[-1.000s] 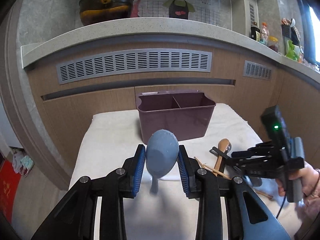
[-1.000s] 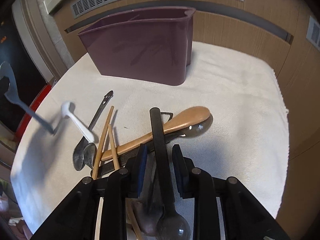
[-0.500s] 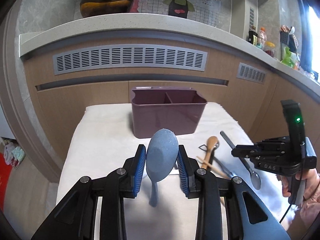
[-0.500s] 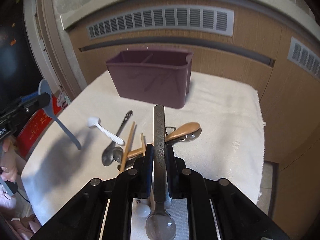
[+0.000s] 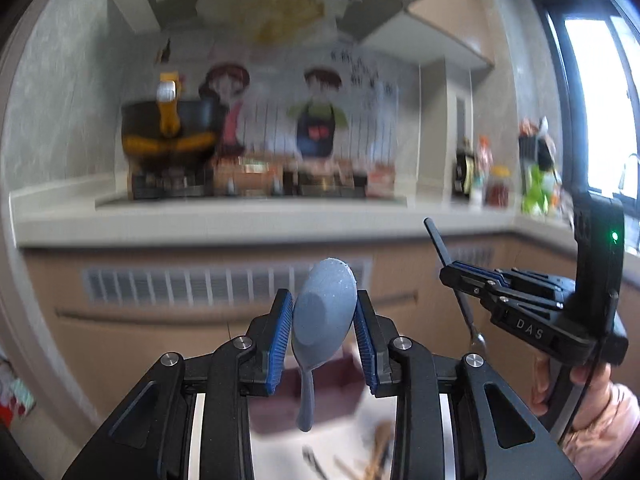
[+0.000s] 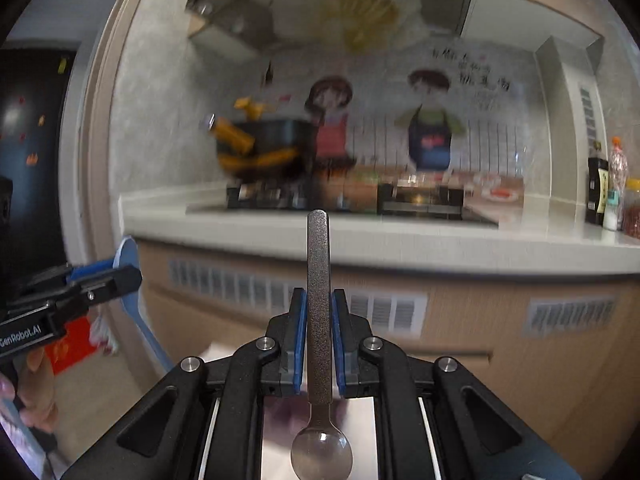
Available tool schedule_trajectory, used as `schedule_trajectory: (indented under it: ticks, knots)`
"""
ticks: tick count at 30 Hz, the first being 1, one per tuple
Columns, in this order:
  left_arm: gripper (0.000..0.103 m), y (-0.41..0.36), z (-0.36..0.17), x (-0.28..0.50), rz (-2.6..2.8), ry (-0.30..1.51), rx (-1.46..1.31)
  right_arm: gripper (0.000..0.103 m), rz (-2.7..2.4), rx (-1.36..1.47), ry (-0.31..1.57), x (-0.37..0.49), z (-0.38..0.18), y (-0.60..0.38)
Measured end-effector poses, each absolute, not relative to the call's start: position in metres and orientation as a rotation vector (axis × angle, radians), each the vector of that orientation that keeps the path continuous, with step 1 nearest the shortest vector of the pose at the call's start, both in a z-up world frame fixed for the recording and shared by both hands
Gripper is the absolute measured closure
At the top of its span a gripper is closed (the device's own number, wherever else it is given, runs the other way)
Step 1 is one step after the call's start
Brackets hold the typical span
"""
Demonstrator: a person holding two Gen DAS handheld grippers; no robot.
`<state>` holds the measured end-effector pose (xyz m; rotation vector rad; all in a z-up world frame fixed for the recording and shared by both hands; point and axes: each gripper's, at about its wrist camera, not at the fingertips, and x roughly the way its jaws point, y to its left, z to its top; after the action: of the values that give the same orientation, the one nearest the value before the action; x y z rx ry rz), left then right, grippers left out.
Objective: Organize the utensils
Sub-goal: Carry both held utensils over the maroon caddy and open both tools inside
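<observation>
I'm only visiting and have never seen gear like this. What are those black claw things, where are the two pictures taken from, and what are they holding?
There is no robot: a person holds a two-fingered gripper in each hand, and each carries a wide-angle camera looking forward along its fingers.

The left camera shows the left gripper shut on the head of a blue rice paddle, handle hanging down. To its right is the other tool in a hand.

The right camera shows the right gripper shut on the dark handle of a metal spoon, bowl towards the camera.

Both are raised, facing a kitchen counter. Below, blurred, are a purple bin and some utensils.
</observation>
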<state>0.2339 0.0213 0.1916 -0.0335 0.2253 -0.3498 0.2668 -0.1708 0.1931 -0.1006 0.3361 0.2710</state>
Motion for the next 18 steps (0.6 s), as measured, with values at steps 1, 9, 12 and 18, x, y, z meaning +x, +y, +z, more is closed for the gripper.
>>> schedule_trajectory:
  ticks: [1, 9, 12, 18]
  knots:
    - [0.071, 0.024, 0.199, 0.244, -0.349, 0.214, -0.044, 0.092, 0.275, -0.093, 0.33, 0.277, 0.194, -0.167]
    - [0.071, 0.034, 0.183, 0.326, -0.369, 0.263, -0.112, 0.092, 0.287, -0.053, 0.419, 0.347, 0.133, -0.15]
    - [0.071, 0.038, 0.154, 0.355, -0.375, 0.324, -0.148, 0.092, 0.29, -0.027, 0.473, 0.369, 0.101, -0.15]
    - [0.071, 0.044, 0.101, 0.398, -0.376, 0.427, -0.196, 0.092, 0.271, -0.043, 0.509, 0.397, 0.048, -0.149]
